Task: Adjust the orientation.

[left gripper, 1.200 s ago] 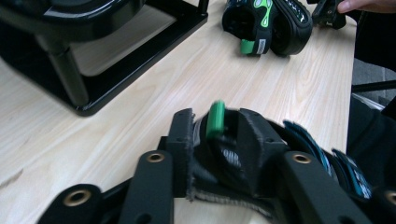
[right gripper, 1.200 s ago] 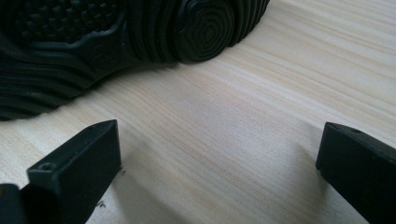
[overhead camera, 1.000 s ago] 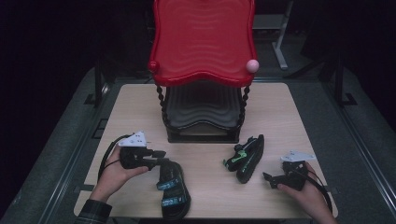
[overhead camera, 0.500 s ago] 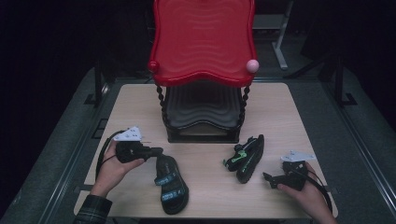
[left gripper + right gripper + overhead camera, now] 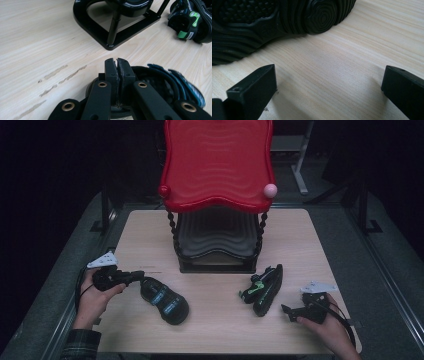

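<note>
- High view: the left gripper (image 5: 134,276) sits at the heel end of the blue-strapped sandal (image 5: 165,300), which lies sole-down on the wooden table (image 5: 145,230), in front of and to the left of the black base of the shelf stand (image 5: 217,265). Its jaws have just been closing, and they come together on the sandal's heel edge.
- High view: the red top tray (image 5: 217,165) of the stand overhangs its dark lower shelf (image 5: 217,232). A pink ball (image 5: 270,189) sits at the tray's right front corner.
- High view: the green-strapped sandal (image 5: 264,287) lies on its side in front of and to the right of the stand's base. The right gripper (image 5: 289,310) rests just right of it, its tips near the sandal without touching.
- Left gripper view: the jaws are pressed almost together, with a thin strip of the sandal's black heel rim pinched between the pads. Blue straps (image 5: 180,85) curve off to the right. The stand's black base (image 5: 110,32) lies ahead, and the green-strapped sandal (image 5: 192,20) is beyond its right end.
- Right gripper view: the two fingers (image 5: 254,87) stand spread wide apart, with bare table between them. The ribbed black sole (image 5: 274,22) of the green-strapped sandal faces the camera, just ahead of the tips.
</note>
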Available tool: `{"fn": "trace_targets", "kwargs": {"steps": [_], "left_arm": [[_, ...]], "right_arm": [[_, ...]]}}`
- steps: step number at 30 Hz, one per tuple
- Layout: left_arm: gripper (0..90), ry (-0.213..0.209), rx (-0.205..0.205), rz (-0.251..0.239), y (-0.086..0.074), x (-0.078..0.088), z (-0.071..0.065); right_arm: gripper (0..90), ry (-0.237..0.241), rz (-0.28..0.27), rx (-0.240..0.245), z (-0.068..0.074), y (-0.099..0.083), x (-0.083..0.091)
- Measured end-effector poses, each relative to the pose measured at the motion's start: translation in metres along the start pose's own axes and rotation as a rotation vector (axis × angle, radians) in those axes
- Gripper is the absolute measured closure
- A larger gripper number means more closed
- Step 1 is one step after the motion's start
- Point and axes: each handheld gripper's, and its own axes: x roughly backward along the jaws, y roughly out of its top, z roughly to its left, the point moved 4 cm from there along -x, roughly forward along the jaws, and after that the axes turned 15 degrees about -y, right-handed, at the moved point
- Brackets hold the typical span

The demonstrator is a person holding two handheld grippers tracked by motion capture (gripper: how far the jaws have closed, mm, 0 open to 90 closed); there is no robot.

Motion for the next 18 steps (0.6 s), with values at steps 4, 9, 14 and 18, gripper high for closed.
{"fn": "trace_targets", "kwargs": {"steps": [4, 9, 14, 18], "left_arm": [[83.1, 0.001, -0.001, -0.021, 0.0, 0.003, 0.002], [85.8, 0.017, 0.014, -0.095, 0.005, 0.016, 0.008], [90.0, 0.043, 0.05, -0.053, -0.003, 0.008, 0.028], [90.0, 0.045, 0.051, -0.039, -0.003, -0.007, 0.035]], "right_arm": [[0.0, 0.0, -0.001, 0.001, 0.0, 0.0, 0.0], [0.0, 0.0, -0.001, 0.001, 0.0, 0.0, 0.0], [0.0, 0.003, 0.0, 0.004, 0.001, 0.0, 0.001], [0.0, 0.003, -0.001, 0.005, 0.001, -0.001, 0.001]]}}
